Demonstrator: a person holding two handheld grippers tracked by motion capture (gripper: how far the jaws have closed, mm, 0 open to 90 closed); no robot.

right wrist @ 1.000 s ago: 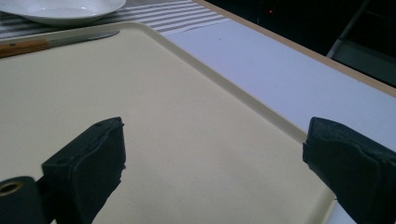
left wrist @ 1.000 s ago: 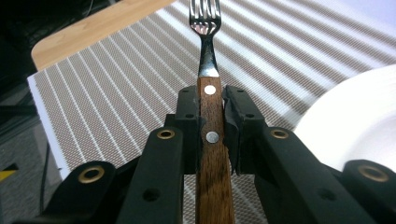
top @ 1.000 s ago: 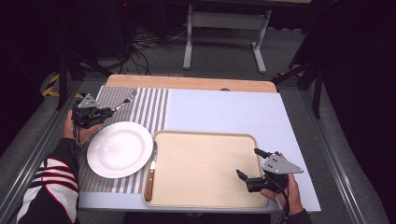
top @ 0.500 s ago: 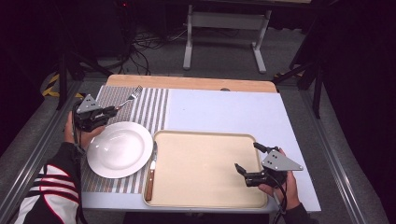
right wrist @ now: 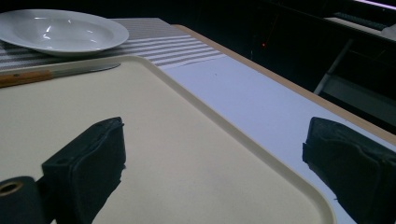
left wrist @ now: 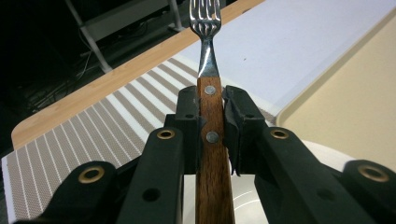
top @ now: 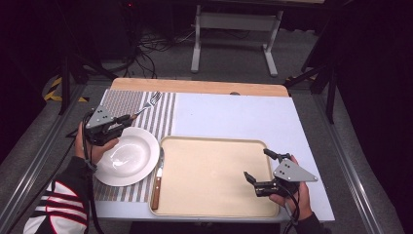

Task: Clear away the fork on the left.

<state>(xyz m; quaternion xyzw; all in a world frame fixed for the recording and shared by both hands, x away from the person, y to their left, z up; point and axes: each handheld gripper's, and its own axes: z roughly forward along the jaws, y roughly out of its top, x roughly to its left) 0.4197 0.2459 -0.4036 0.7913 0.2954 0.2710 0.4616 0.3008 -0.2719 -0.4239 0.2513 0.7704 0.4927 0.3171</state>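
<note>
One fork (top: pixel 146 105), wooden-handled, with four tines as far as the cropped top of the left gripper view lets me count. One knife (top: pixel 158 178), also wooden-handled. One white plate (top: pixel 127 157). One beige tray (top: pixel 214 176). One striped placemat (top: pixel 127 103) and one pale blue mat (top: pixel 234 116) on one wooden table (top: pixel 195 87). Two grippers: the left gripper (top: pixel 117 126) and the right gripper (top: pixel 258 165), each with two black jaws.
</note>
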